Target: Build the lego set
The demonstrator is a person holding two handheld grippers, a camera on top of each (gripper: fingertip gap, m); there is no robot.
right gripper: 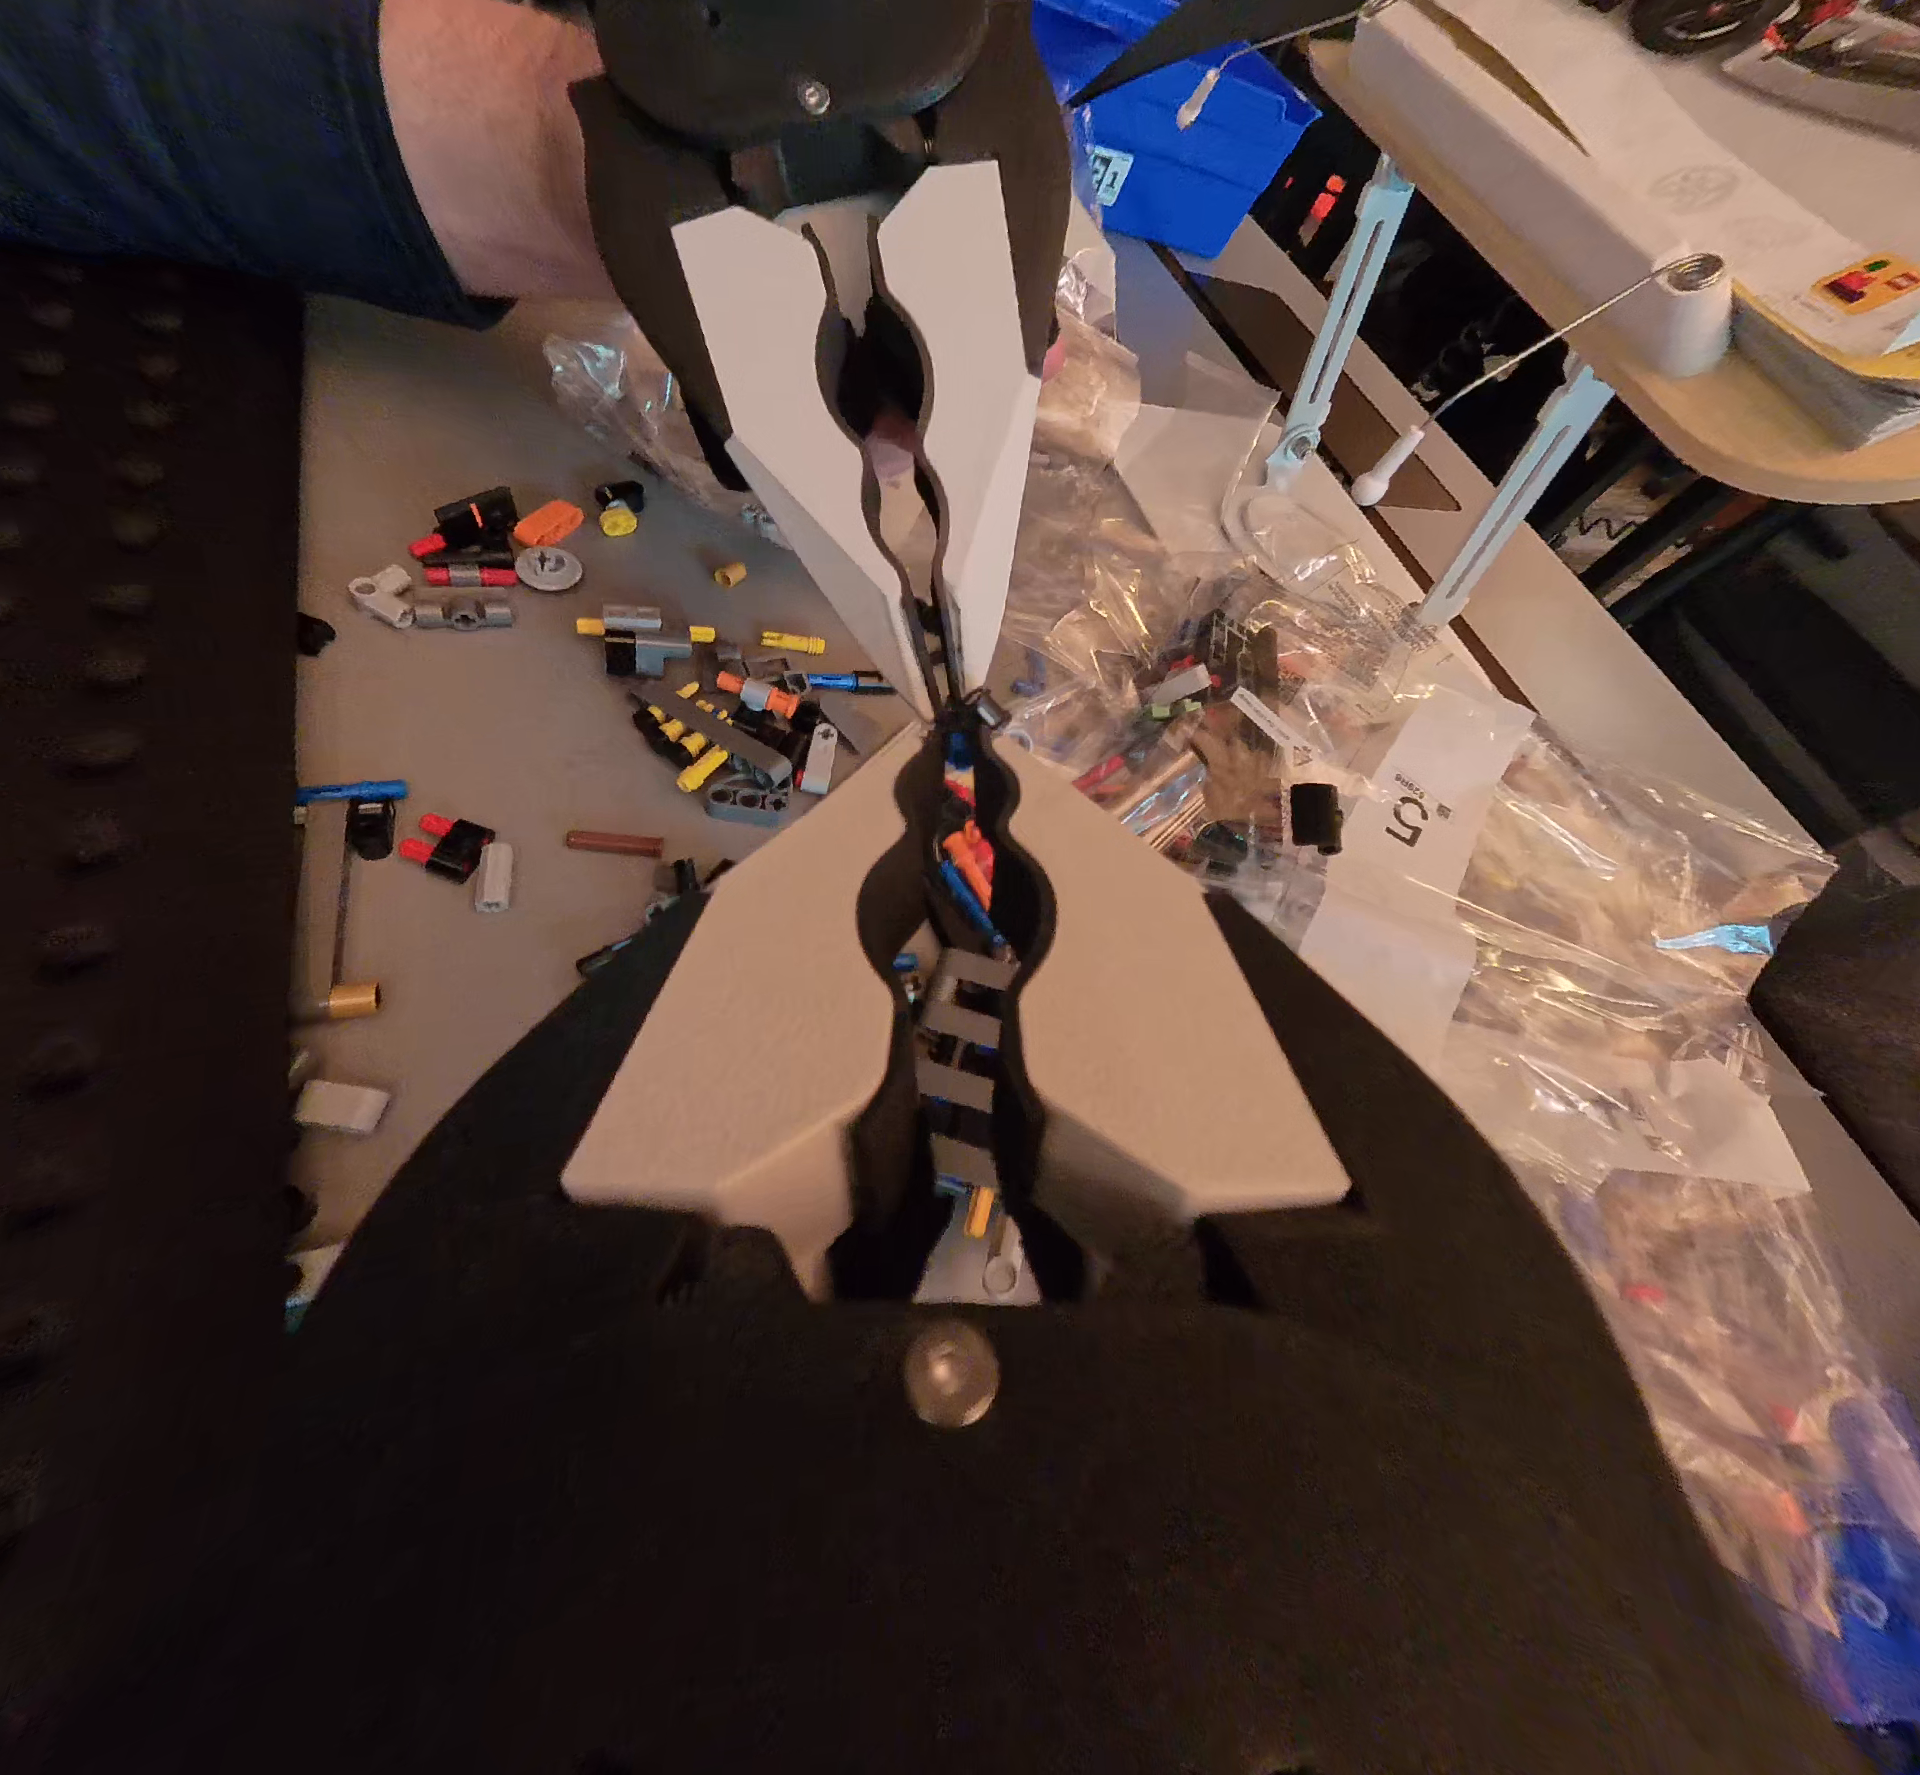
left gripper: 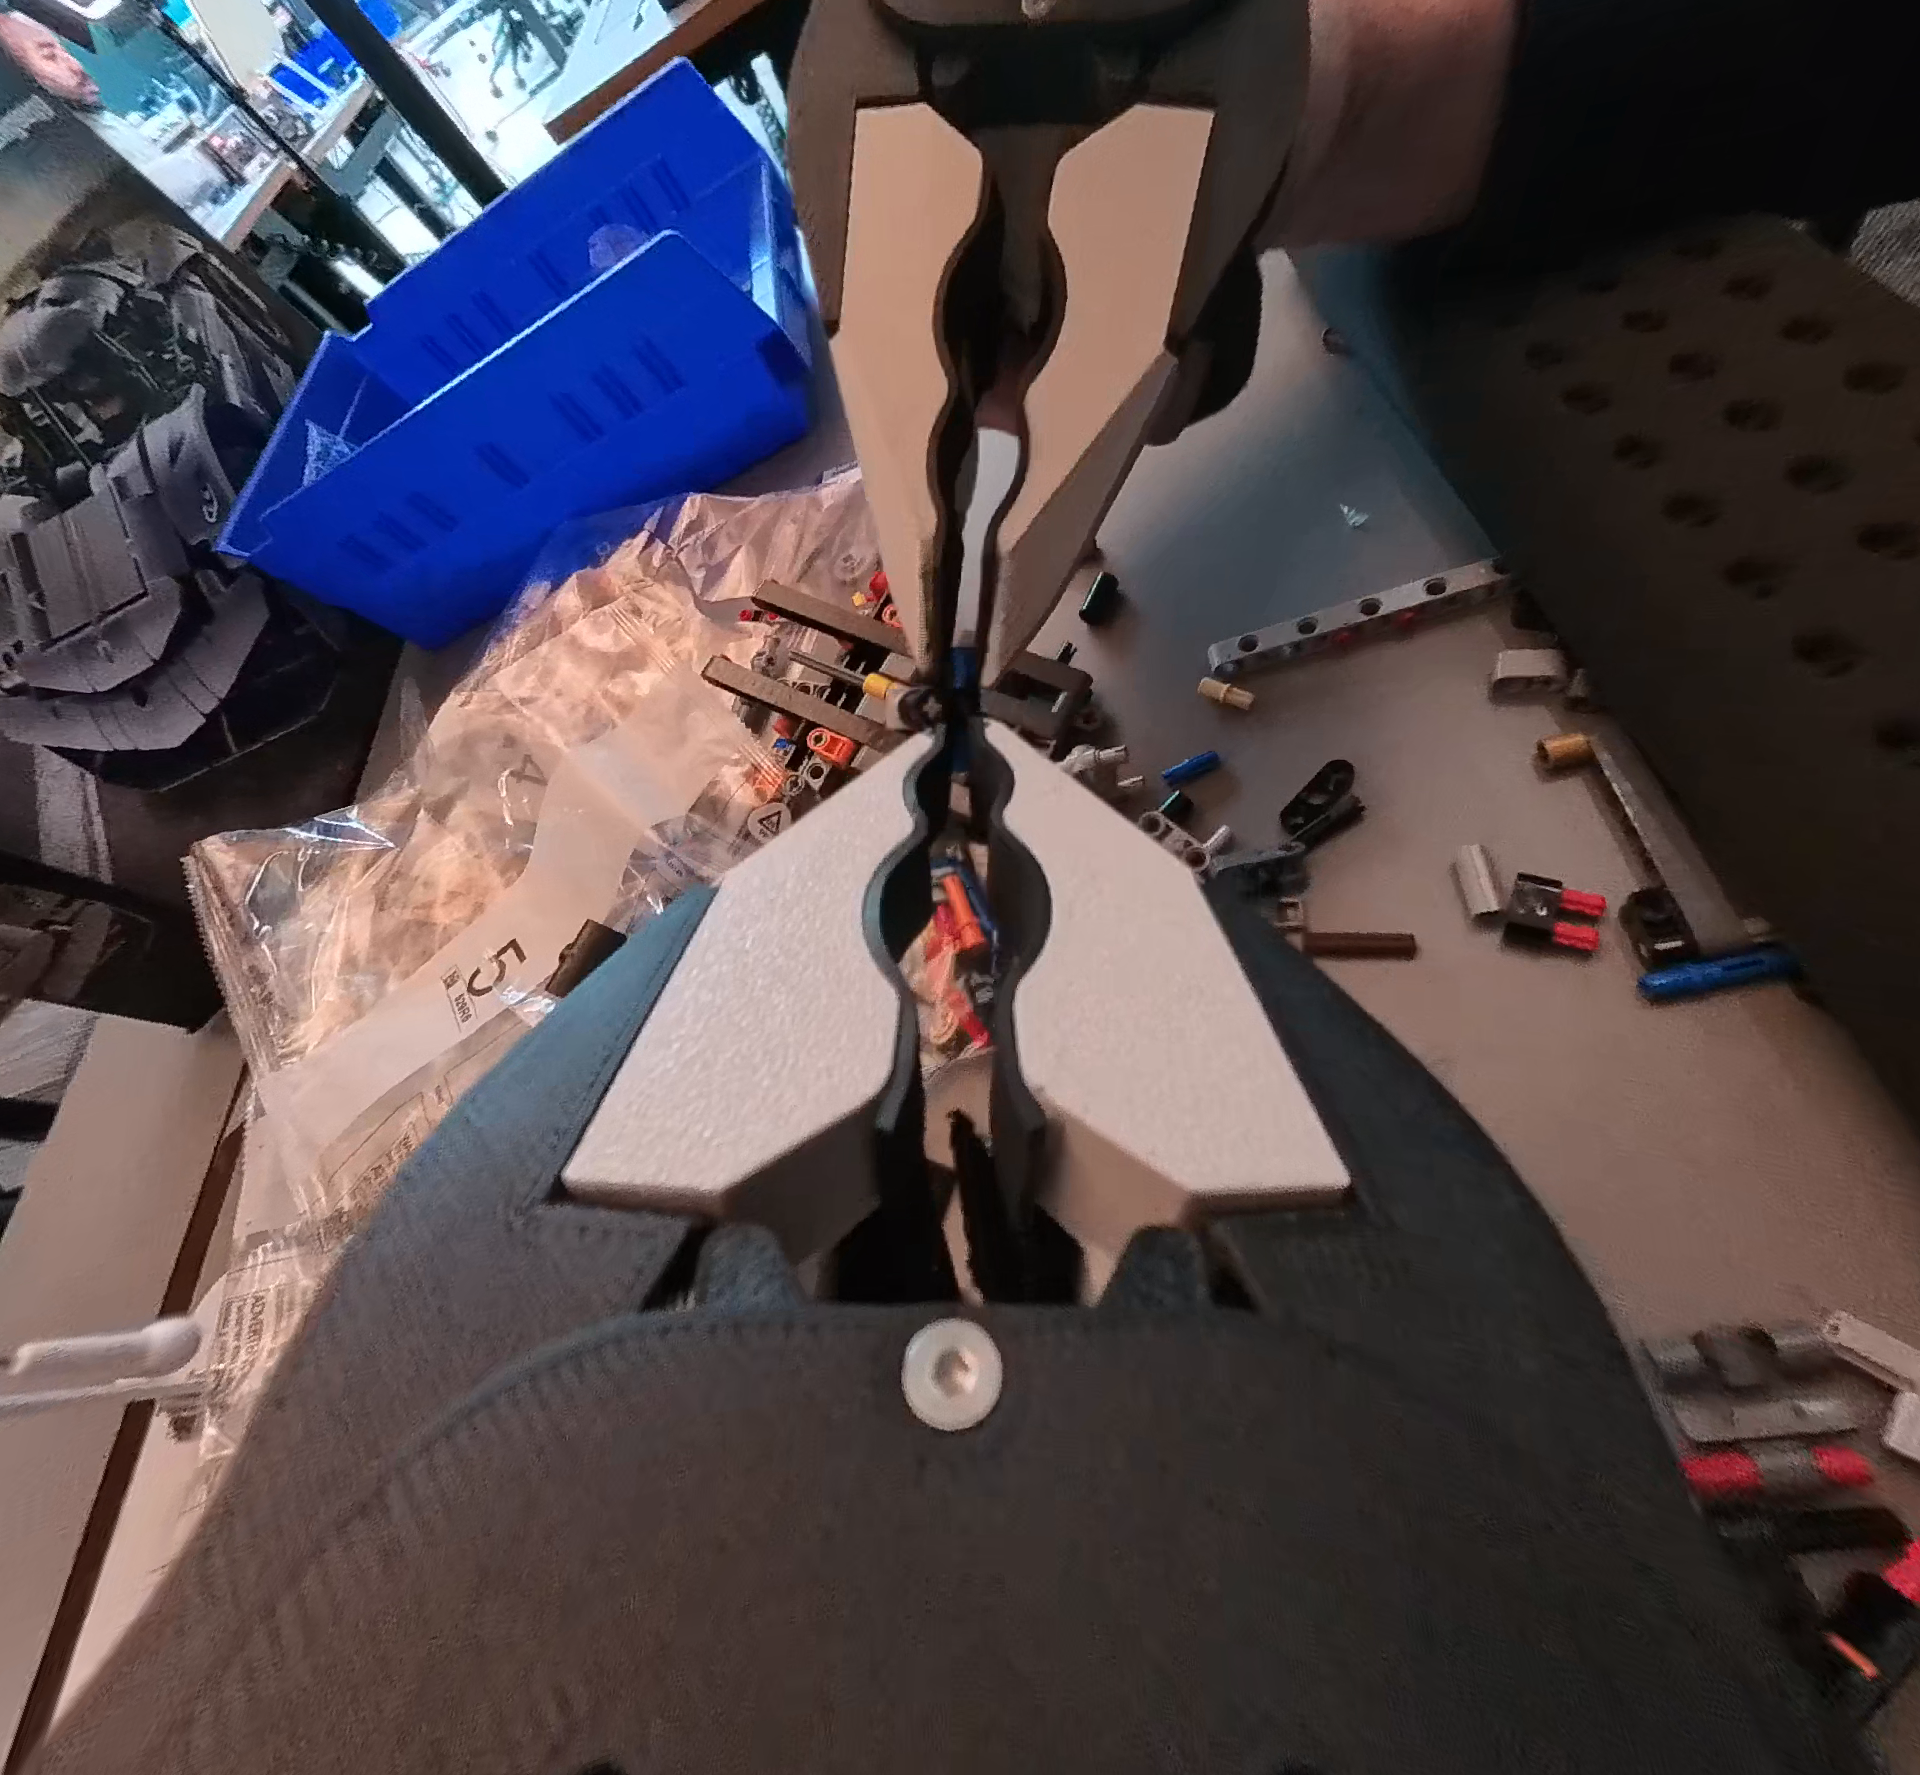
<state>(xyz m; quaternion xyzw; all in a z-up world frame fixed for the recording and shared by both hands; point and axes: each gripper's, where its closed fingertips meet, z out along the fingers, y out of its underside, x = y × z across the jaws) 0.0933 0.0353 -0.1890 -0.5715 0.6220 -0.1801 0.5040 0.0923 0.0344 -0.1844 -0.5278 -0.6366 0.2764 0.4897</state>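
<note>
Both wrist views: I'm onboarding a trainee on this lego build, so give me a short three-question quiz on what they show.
1. True or false: the left gripper and the right gripper meet tip to tip above the table.
2. Multiple choice: in the left wrist view, the blue bins stand A) left of the grippers, B) right of them, C) under them.
3. Fill in: the loose parts lie on the table, while others are in clear plastic ____.

Key: 1 true; 2 A; 3 bags.
</note>
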